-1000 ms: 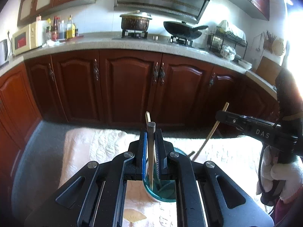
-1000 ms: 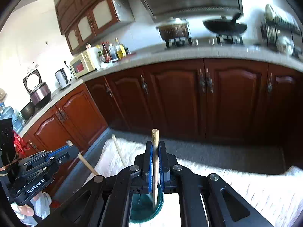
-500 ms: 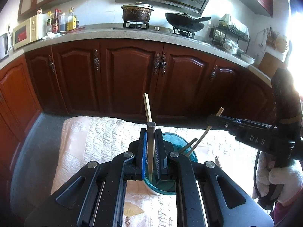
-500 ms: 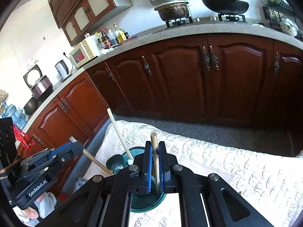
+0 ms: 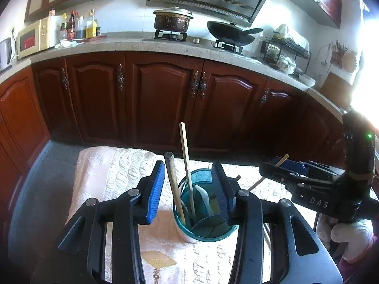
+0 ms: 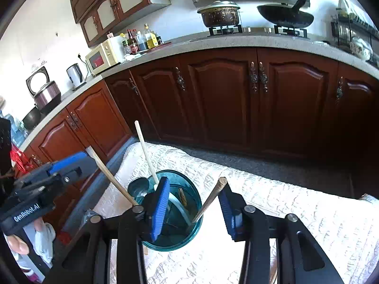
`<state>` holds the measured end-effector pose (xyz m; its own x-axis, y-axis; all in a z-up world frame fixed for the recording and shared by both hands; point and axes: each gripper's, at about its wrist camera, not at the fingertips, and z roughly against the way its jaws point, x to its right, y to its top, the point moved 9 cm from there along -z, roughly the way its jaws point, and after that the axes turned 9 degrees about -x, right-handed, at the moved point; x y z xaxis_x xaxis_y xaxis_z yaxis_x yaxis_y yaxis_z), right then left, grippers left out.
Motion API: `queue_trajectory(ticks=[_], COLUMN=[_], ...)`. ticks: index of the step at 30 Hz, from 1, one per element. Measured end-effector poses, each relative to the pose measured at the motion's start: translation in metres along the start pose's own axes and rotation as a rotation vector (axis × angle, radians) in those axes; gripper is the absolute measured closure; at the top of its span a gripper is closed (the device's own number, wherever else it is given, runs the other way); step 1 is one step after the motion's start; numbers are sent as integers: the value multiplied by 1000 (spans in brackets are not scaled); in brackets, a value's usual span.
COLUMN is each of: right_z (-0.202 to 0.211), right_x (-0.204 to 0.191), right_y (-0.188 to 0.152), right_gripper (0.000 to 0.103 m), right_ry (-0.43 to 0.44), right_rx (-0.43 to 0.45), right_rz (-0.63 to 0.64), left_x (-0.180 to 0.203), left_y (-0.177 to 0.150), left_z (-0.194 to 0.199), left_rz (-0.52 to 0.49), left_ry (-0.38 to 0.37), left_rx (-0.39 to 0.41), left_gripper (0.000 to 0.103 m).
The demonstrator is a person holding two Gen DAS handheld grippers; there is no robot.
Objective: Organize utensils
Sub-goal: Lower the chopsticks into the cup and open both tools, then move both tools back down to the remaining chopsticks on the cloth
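Left wrist view: beyond the left gripper runs a row of dark red cabinet doors under a speckled counter carrying a microwave, bottles, a lidded pot and a wok. Off to its right the right gripper, in a gloved hand, reaches in at about the same level. The left gripper's jaws have just been opening and stand apart; a round-ended wooden stick leans between them, nearer the left blue pad, touching neither that I can tell. Directly ahead and below, between the fingers, sits the teal utensil cup on a pale quilted cloth. The cup is translucent, partitioned inside, with a thin flat chopstick standing nearly upright in it and a white utensil beside that. Right wrist view: same cabinets ahead; a kettle and rice cooker far left. The left gripper enters from the left, the stick slanting from beside it into the cup. The right gripper's jaws have also just been opening and stand apart; a darker wooden handle tilts between them, its lower end in the cup, its top close beside the right pad. The cup lies just below the fingers, partly hidden by the left pad.
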<state>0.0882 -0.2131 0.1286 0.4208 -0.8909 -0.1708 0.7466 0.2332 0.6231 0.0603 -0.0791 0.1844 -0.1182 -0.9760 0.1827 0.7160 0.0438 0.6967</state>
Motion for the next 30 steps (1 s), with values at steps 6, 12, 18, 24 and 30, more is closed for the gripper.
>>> queue_trajectory(ticks=[6,12,18,24,30], right_z=[11,27,40,44,43], right_x=[4,9,24,38,55], right_y=[-4,-17,-40,-72,-104], right_gripper=[63,62,62,62,62], right_ry=[-28,-81,-112,-130,-146], right_rx=[11,13,1,-29,-70], right_rz=[-8,5,-27,-64,-120], left_x=[6,14,29,43,58], left_y=[-3,-13,-36,-68,-94], left_z=[12,24,25,12,-3], left_rz=[-14,-29,-80,-120,-142], left_ry=[-3,-10,14,37,35], left_rx=[16,19,5,-44,-92], left_gripper=[62,60,59,59,59])
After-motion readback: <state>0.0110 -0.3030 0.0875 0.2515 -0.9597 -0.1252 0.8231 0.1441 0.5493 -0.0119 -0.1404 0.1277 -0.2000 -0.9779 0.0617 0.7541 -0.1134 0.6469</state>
